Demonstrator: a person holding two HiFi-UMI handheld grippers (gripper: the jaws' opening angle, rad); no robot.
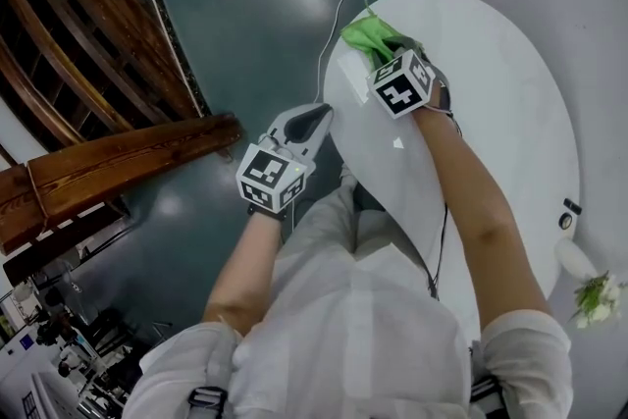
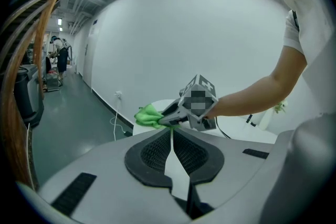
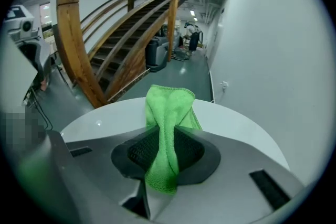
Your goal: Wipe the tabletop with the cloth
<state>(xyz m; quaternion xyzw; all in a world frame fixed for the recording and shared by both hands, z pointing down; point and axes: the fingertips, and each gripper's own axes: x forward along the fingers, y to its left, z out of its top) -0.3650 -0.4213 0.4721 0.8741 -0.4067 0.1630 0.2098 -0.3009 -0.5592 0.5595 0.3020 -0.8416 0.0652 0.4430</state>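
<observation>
The green cloth (image 3: 165,128) is clamped between the right gripper's (image 1: 385,57) jaws. A bunched strip runs back between the pads and the rest fans out in front, lying on the white round tabletop (image 1: 491,113). In the head view it's at roughly the table's 11 o'clock, right by the rim. The right arm reaches across the table to get there.

The left gripper (image 1: 316,121) has its jaws pressed together with nothing in them. It hangs off the table's edge over the dark teal floor (image 1: 255,5), at about 7 o'clock from the cloth, and its tips point toward the table.

Further out, a white cable (image 1: 334,15) trails on the floor near the table's 12 o'clock. A small white vase with flowers (image 1: 594,294) sits around the table's 5 o'clock. A wooden staircase (image 1: 98,64) runs off at 9 to 10 o'clock.
</observation>
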